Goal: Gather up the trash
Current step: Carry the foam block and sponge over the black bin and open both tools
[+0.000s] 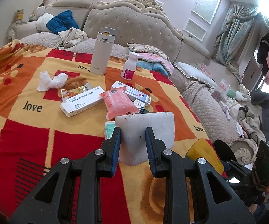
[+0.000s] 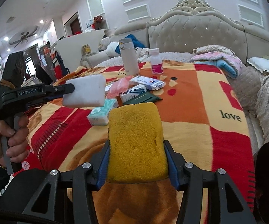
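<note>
Far across my blanket [image 1: 31, 93] stand a cream flask [image 1: 101, 51] and a pill bottle [image 1: 129, 65], before the tufted headboard [image 1: 134, 24]

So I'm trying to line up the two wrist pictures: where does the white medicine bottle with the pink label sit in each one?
Left wrist: the medicine bottle stands upright on the blanket, upper centre, just right of the cream thermos.
Right wrist: the bottle stands above centre, again right of the thermos.
Shared landmark: the thermos, bottle on its right in both.
</note>
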A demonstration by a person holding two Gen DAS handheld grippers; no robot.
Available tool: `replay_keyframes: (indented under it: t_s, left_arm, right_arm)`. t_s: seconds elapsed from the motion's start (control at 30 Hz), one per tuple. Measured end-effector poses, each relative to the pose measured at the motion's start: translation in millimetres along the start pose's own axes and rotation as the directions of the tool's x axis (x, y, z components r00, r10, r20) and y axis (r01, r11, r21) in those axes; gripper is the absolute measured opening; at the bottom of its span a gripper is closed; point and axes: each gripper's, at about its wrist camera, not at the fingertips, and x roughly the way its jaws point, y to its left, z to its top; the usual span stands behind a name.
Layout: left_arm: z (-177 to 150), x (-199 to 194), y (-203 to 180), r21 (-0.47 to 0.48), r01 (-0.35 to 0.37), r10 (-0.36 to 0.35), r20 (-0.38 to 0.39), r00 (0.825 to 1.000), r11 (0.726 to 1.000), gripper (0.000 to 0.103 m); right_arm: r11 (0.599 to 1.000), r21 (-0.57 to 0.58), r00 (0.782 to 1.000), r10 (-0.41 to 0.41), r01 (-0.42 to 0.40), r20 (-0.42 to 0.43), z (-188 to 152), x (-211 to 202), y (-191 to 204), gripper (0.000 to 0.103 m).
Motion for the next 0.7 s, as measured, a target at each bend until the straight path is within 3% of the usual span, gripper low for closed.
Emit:
replay_keyframes:
  t_s: [0.27, 0.4, 0.5, 0.7]
  left_arm:
    - [3, 2, -29, 0.057, 0.006, -0.006, 0.001, 1.000, 0.998, 0.024]
    - [7, 9, -53, 0.093, 0.026, -0.026, -0.005, 1.000, 0.995, 0.024]
    - [10, 17, -75, 0.125, 0.053, -0.052, -0.013, 0.999, 0.991, 0.024]
    - [5, 48, -144, 0.210, 0.149, -0.139, -0.062, 0.988, 0.966, 0.024]
  right_arm:
    - [0.997, 0.066, 0.997, -0.048, 0.043, 0.067, -3, -32, -28, 0.051]
    - [0.987, 0.120, 0.987, -0.116, 0.103, 0.107, -9, -56, -49, 0.051]
    - [0.964, 0.197, 0.972, -0.206, 0.182, 0.114, -15, -74, -74, 0.051]
    - [0.885, 0.349, 0.916, -0.375, 0.308, 0.143, -34, -126, -125, 0.051]
